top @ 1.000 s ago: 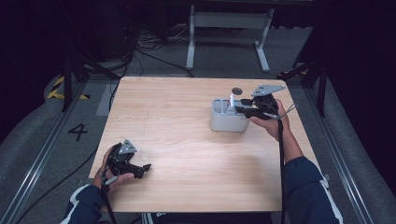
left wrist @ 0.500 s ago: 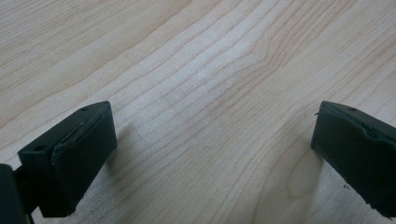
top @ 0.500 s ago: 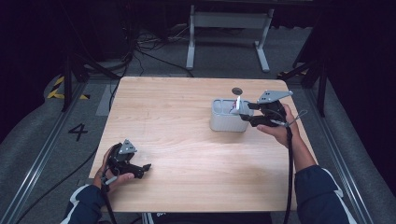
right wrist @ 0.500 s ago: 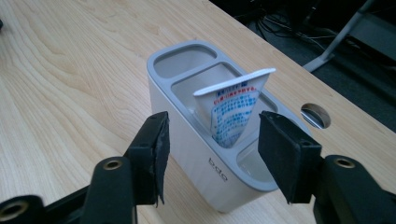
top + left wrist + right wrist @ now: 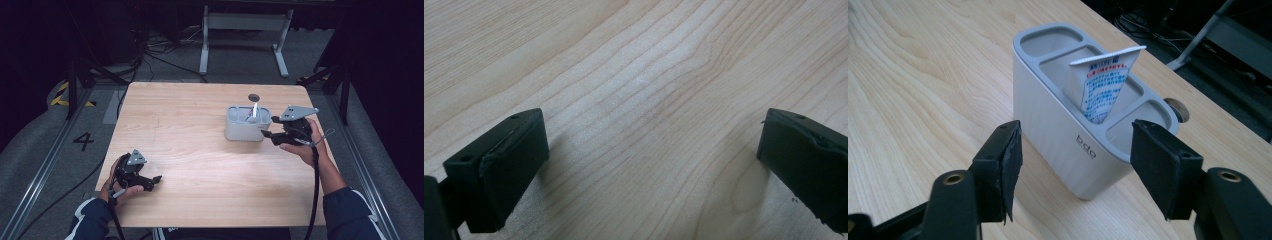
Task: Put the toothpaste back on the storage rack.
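We see a grey three-compartment holder [image 5: 244, 125] standing upright on the wooden bench [image 5: 200, 150]; a white toothpaste tube [image 5: 1105, 85] leans in its middle compartment; the right hand-held gripper [image 5: 1075, 170] sits just beside the holder, its jaws having just been opening, nothing between them; the left hand-held gripper [image 5: 649, 170] rests well away from the holder, jaws wide and empty.

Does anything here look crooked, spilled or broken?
Nothing is spilled or broken. The grey holder stands upright on the table. One small oddity: the toothpaste tube in its middle compartment leans to one side with its crimped end up, not straight. The right gripper is open just beside the holder, holding nothing.
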